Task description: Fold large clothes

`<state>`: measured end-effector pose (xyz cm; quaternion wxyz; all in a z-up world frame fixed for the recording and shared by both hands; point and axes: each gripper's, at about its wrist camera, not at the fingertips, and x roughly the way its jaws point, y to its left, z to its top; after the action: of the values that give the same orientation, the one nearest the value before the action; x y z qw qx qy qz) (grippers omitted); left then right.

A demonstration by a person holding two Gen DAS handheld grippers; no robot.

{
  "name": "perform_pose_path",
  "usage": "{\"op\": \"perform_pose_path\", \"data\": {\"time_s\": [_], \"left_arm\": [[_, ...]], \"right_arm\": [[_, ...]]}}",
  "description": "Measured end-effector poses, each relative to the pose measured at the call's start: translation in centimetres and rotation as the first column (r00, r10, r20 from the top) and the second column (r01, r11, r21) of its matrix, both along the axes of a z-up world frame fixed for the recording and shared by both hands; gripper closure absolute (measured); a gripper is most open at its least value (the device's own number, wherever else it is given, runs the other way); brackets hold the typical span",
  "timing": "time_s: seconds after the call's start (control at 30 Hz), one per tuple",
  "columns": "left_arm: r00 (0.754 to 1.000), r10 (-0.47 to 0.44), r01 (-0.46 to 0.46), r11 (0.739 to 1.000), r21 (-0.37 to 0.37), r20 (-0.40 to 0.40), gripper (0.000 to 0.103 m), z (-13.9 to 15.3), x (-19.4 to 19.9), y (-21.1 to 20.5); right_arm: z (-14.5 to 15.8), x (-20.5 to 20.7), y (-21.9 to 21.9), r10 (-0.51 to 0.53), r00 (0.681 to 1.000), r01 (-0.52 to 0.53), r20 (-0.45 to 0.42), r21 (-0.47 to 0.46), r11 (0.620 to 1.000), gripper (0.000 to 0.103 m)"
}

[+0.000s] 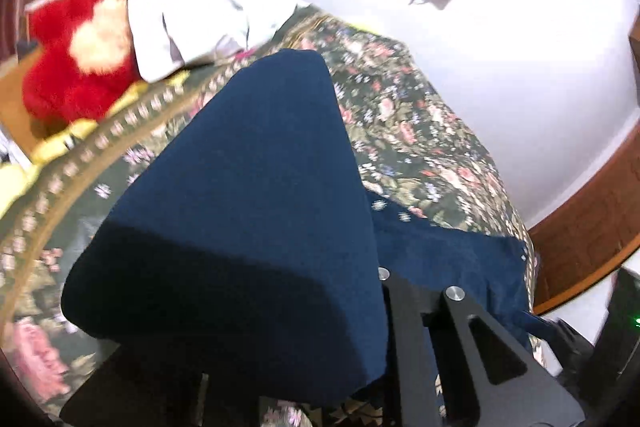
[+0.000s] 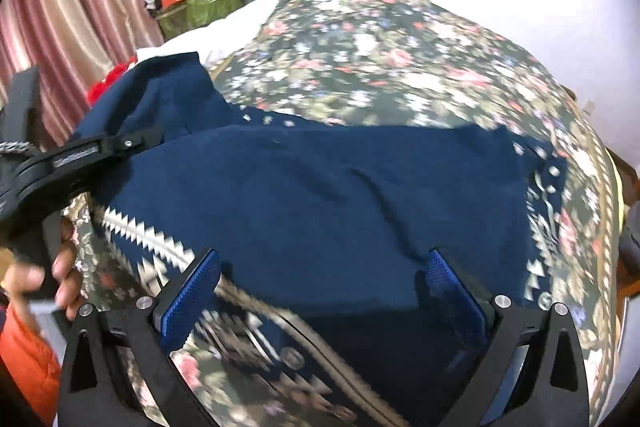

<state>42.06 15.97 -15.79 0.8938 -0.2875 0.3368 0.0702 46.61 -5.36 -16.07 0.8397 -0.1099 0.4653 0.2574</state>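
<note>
A large navy blue garment [image 2: 340,195] with white patterned trim lies spread on the floral bedspread [image 2: 380,67]. My left gripper [image 2: 132,143] is shut on the garment's left part and lifts it; in the left wrist view the lifted navy cloth [image 1: 248,187] hangs over the fingers and hides the tips. My right gripper [image 2: 324,267] is open, its blue-padded fingers [image 2: 188,303] wide apart just over the garment's near edge, holding nothing.
A red plush toy [image 1: 76,75] and a white pillow [image 1: 200,23] lie at the bed's head. A green box with clutter [image 2: 196,7] stands by the striped curtain [image 2: 72,7]. A wooden bed frame [image 1: 592,219] runs along the right. A person's hand [image 2: 60,267] holds the left gripper.
</note>
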Motion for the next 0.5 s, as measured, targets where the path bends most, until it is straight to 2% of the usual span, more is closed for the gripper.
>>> {"op": "perform_pose_path", "data": {"time_s": [0.1,0.2,0.27,0.33,0.4,0.5], "left_arm": [[1.0,-0.014,0.014,0.999,0.032,-0.003,0.088,1.0,-2.5,-0.5],[0.999,-0.029,0.032,0.997,0.076,-0.039,0.088,0.9,-2.8,-1.0],[0.998,-0.028,0.034,0.994,0.102,-0.053,0.088,0.9,-2.5,-1.2],[0.998,-0.04,0.044,0.995,0.091,-0.05,0.088,1.7,-2.6,-1.8],[0.998,-0.062,0.064,0.995,0.082,-0.027,0.088,3.0,-2.1,-2.9],[0.992,-0.122,0.119,0.986,0.115,0.017,0.088,5.3,-1.5,-6.1]], "right_arm": [[-3.0,-0.7,2.7,0.031,0.999,-0.034,-0.036,-0.066,0.997,0.001],[-4.6,-1.5,3.6,0.054,0.996,-0.059,-0.067,-0.081,0.995,0.0],[-3.9,-1.7,3.4,0.073,0.994,-0.08,-0.079,-0.091,0.993,0.001],[-2.7,-1.7,1.9,0.069,0.993,-0.076,-0.098,-0.064,0.995,0.001],[-1.2,-2.1,-0.4,0.035,0.996,-0.038,-0.081,-0.036,0.999,0.001],[2.0,-2.5,-6.1,-0.063,0.997,0.065,-0.055,0.033,0.997,0.001]]}}
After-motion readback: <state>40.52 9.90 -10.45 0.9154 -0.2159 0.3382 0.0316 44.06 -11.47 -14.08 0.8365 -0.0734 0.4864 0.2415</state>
